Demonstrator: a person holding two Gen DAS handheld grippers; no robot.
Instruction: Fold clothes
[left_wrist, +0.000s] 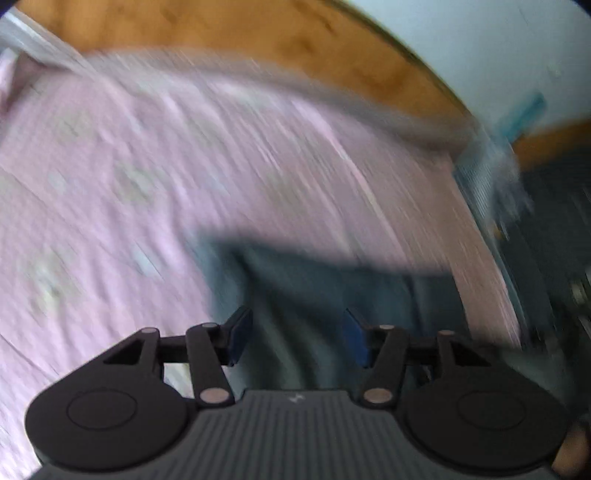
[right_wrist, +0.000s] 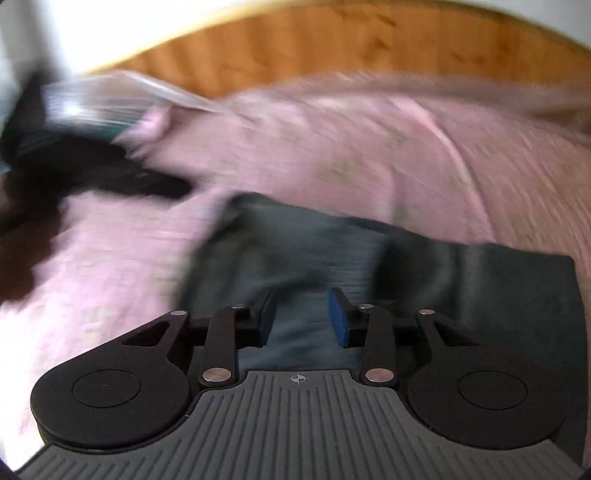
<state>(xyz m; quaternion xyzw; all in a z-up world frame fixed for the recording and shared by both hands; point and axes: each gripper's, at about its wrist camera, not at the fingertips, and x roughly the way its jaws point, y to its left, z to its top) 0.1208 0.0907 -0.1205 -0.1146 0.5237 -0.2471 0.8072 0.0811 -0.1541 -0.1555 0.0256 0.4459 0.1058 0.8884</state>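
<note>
Garment (right_wrist: 295, 251), dark grey, lies rumpled on the pink bed (right_wrist: 406, 155) just ahead of both spread, empty tongs, left (left_wrist: 291, 339) and right (right_wrist: 301, 317); with both views blurred, closing now risks pinching the sheet or several layers.

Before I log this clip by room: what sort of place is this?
Most likely a bedroom: a pink bedsheet spreads under both grippers, a wooden headboard rises behind it, and a dark grey garment lies on the sheet. Both views are blurred.
</note>
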